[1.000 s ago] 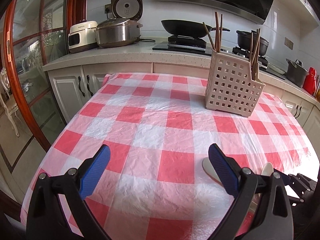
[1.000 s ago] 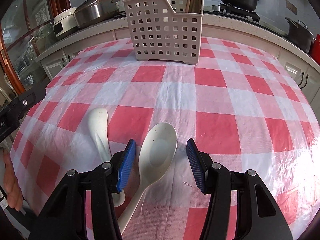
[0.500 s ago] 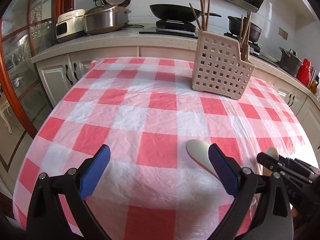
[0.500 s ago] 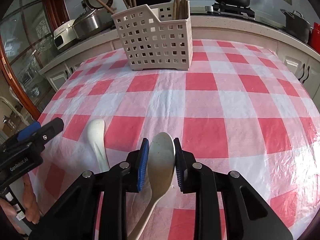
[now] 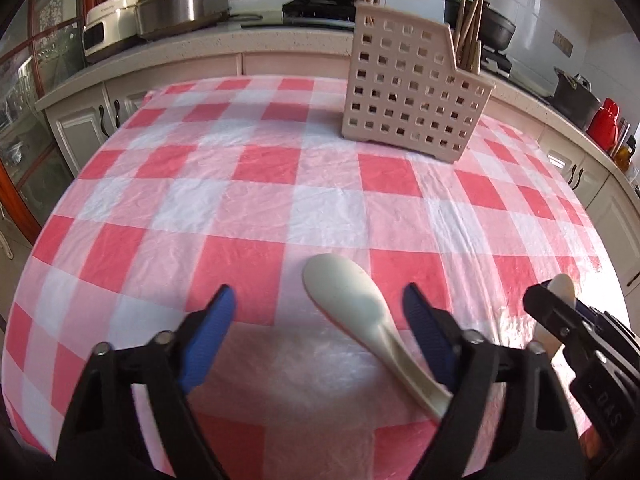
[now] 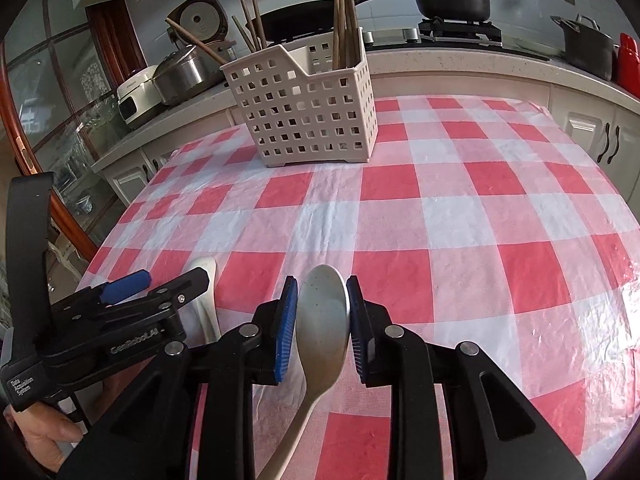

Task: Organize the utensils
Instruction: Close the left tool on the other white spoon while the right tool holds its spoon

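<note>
My right gripper (image 6: 322,320) is shut on the bowl of a cream spoon (image 6: 322,316) and holds it above the red-checked tablecloth (image 6: 440,220); its handle trails back toward the camera. My left gripper (image 5: 320,308) is open, its jaws either side of a second cream spoon (image 5: 352,300) that lies flat on the cloth. That spoon also shows in the right wrist view (image 6: 206,288), partly hidden by the left gripper (image 6: 132,284). A perforated white utensil basket (image 6: 308,112) holding several wooden chopsticks stands at the far side of the table, also seen in the left wrist view (image 5: 412,96).
A kitchen counter (image 5: 200,40) runs behind the table with a rice cooker (image 5: 180,4), pans on a stove (image 6: 452,0) and a red thermos (image 5: 604,124). A glass-door cabinet (image 5: 24,80) stands at the left. The right gripper appears at the right edge of the left wrist view (image 5: 560,312).
My right gripper has raised the held spoon off the cloth. My left gripper has moved forward and right, so the second spoon now lies between its open jaws.
</note>
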The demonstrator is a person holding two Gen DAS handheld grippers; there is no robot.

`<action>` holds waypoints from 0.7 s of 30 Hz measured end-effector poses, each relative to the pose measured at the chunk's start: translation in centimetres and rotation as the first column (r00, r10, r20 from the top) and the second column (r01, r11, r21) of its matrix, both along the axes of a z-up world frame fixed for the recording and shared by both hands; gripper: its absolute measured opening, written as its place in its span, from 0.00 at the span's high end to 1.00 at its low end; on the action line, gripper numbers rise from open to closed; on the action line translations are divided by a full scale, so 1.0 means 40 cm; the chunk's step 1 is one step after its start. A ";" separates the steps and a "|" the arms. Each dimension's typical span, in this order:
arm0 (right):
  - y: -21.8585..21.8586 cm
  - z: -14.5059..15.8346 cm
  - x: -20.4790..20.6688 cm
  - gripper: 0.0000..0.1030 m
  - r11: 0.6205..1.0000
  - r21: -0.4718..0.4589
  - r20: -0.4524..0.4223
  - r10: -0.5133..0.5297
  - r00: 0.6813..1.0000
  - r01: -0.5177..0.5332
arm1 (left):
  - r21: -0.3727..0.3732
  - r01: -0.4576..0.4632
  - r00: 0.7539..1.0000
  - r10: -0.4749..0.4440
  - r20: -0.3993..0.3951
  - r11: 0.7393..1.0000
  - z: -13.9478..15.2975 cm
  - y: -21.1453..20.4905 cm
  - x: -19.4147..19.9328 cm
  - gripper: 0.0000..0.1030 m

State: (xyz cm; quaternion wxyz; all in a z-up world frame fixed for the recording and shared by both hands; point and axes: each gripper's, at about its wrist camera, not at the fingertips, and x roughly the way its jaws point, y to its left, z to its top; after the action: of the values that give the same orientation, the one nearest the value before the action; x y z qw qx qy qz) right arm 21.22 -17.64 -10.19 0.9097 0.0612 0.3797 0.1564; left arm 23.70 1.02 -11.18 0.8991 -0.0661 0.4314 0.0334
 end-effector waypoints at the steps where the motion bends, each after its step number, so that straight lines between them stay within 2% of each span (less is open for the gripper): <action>1: -0.008 -0.001 0.002 0.77 1.000 0.006 -0.002 -0.006 1.000 0.006 | -0.009 -0.002 1.000 0.002 -0.022 1.000 -0.010 -0.004 0.014 0.36; 6: -0.033 -0.004 0.006 0.77 0.999 0.029 -0.008 -0.021 1.000 0.022 | 0.018 -0.017 0.999 0.018 -0.044 1.000 -0.021 -0.017 0.054 0.40; 8: -0.037 -0.005 0.008 0.77 0.999 0.033 -0.008 -0.020 1.000 0.021 | 0.062 -0.021 0.999 0.024 -0.046 0.998 -0.025 -0.030 0.062 0.42; 9: -0.039 -0.005 0.009 0.77 0.999 0.034 -0.007 -0.020 1.000 0.020 | 0.083 -0.012 0.999 0.016 -0.044 0.996 -0.026 -0.037 0.062 0.44; 10: -0.041 -0.005 0.009 0.77 0.999 0.036 -0.006 -0.020 1.000 0.020 | 0.086 0.006 0.999 -0.003 -0.035 0.996 -0.025 -0.042 0.058 0.54; 11: -0.042 -0.005 0.009 0.77 0.999 0.037 -0.006 -0.017 1.000 0.017 | 0.089 0.024 0.999 -0.022 -0.033 0.996 -0.023 -0.047 0.055 0.57; 13: -0.040 -0.003 0.006 0.77 0.999 0.036 -0.001 -0.013 1.000 0.013 | 0.059 0.068 0.997 -0.066 -0.035 0.996 -0.017 -0.050 0.045 0.65; 15: -0.038 0.002 0.002 0.77 0.999 0.036 0.006 -0.007 1.000 0.007 | 0.020 0.089 0.996 -0.089 -0.022 0.996 -0.013 -0.046 0.033 0.67; 21: -0.034 0.023 -0.007 0.77 0.999 0.034 0.031 -0.007 0.999 0.006 | -0.003 0.094 0.993 -0.094 0.067 0.996 0.035 -0.018 -0.008 0.67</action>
State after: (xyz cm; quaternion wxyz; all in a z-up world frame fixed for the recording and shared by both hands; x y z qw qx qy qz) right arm 20.93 -19.02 -9.25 0.9148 0.0754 0.3626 0.1609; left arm 23.39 0.28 -9.79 0.9134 -0.0496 0.4038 -0.0125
